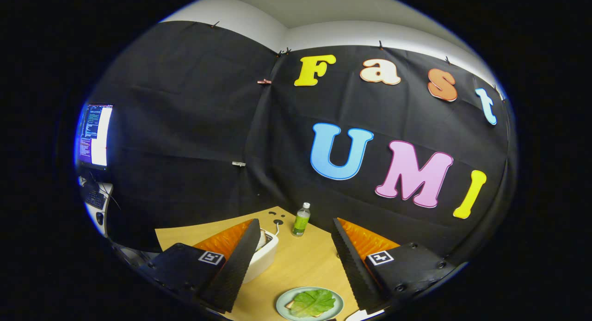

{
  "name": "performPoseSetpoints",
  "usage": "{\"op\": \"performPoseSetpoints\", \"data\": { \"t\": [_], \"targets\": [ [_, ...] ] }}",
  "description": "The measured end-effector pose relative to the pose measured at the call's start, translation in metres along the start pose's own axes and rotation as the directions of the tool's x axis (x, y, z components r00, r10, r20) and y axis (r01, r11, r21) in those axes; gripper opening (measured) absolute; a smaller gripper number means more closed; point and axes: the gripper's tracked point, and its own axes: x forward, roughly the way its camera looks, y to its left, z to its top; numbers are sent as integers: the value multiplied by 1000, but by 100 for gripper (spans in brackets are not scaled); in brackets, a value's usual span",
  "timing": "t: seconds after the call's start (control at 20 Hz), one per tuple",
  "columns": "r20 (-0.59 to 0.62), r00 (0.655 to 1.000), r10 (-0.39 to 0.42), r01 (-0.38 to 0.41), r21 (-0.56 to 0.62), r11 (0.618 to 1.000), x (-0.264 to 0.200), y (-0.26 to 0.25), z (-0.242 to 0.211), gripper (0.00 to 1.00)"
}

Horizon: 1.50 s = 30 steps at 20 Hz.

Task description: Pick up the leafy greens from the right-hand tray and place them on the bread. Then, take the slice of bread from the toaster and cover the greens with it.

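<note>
Right now I have the gripper point(296, 265) spread wide, with nothing between its fingers; they hang above the desk point(300, 261) and touch none of the things on it. Closest to me, between the fingers and low down, sits a pale green plate point(283, 301) near the desk's near edge. The leafy greens point(313, 301) lie on it, covering most of a slice of bread point(290, 305); I can make out only a thin brown sliver of that slice poking out from under the leaf. The plate's near rim is cut off from my sight. Just past the right finger's base a small white patch point(365, 315) shows, and I cannot tell what it is.

Further on, behind the left finger, stands the white toaster point(264, 256). The finger hides most of its body, so I see just one end and a bit of its top, where a slice point(262, 240) seems to stick up, though it is too small to be sure. A thin white cord point(277, 227) rises behind it.

Beyond that, toward the desk's far corner, a small green bottle point(301, 219) with a white cap stands upright, well apart from the toaster. A few dark round spots point(276, 215) mark the desk surface near that corner; what they are I cannot say.

Far off beside the booth wall glows a monitor point(95, 134), with a keyboard point(95, 200) under it.
</note>
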Motion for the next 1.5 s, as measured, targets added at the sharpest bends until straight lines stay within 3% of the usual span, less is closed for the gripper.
{"op": "performPoseSetpoints", "data": {
  "t": [0.5, 0.7, 1.0, 1.3, 1.35, 1.45, 1.5],
  "targets": [
    [-251, 966, 59, -17, 165, 986, 127, 87, -89, 91],
    [-378, 924, 51, 28, 201, 979, 170, 102, -136, 89],
    [-477, 879, -1, 115, 210, 971, 205, 96, -175, 80],
    [-558, 830, -16, 185, 249, 951, 208, 88, -206, 50],
    [-569, 823, -9, 196, 269, 943, 207, 87, -211, 37],
    [-561, 827, 17, 213, 343, 915, 205, 88, -210, 21],
    [-560, 828, 16, 224, 357, 907, 202, 85, -207, 19]
  ]
}}
